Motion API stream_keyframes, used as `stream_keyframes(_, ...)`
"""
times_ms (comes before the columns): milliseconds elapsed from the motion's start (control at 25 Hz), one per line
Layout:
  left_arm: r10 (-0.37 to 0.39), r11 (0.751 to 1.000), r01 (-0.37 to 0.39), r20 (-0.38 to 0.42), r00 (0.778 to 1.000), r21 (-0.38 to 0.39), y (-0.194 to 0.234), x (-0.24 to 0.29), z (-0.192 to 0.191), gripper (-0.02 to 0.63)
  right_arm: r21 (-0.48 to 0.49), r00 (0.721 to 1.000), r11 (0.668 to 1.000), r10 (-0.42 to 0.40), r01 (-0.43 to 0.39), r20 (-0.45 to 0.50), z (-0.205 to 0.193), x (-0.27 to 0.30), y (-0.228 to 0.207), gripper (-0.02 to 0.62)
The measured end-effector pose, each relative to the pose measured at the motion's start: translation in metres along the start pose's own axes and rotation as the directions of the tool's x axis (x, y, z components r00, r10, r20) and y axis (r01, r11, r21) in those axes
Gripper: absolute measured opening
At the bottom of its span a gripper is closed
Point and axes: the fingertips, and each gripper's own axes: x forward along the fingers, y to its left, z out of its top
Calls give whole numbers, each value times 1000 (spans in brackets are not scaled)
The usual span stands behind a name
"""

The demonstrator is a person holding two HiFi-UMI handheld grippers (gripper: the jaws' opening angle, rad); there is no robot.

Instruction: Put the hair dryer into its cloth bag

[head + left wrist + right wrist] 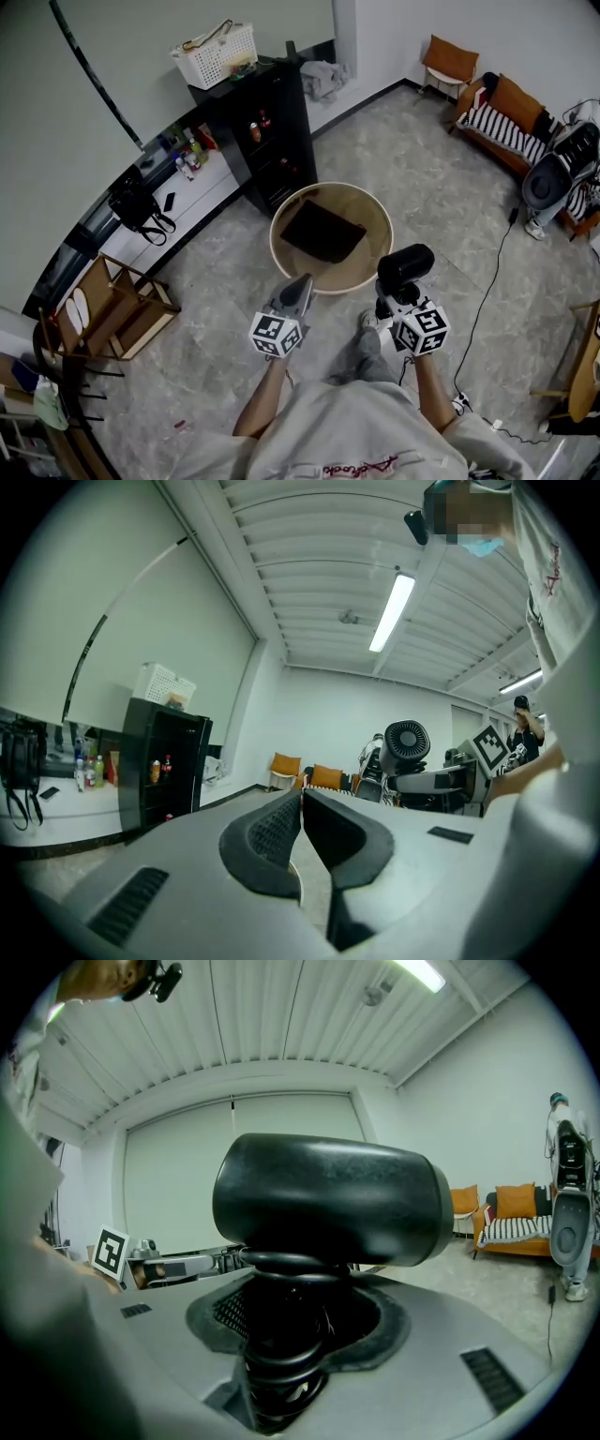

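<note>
A dark cloth bag (323,232) lies flat on a round beige table (372,210) in front of me. My right gripper (394,295) is shut on the handle of the black hair dryer (406,264), which stands upright at the table's near right edge. In the right gripper view the dryer's barrel (328,1199) fills the middle, and the cord is wound round the handle between the pads of that gripper (291,1326). My left gripper (302,279) is shut with nothing in it, at the table's near edge beside the bag. Its pads (281,829) meet tip to tip.
A black cabinet (267,131) with a white basket (217,53) on top stands behind the table. A wooden chair (112,309) lies tipped on the floor at the left. A cable (487,291) runs over the floor at the right, near an orange sofa (506,117).
</note>
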Motion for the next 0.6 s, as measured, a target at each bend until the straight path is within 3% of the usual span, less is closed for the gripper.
stream_keyframes(600, 80, 997, -80, -14, 997, -18, 49, 138, 27, 32, -11, 995, 996, 90, -91, -53, 41, 110, -106, 207)
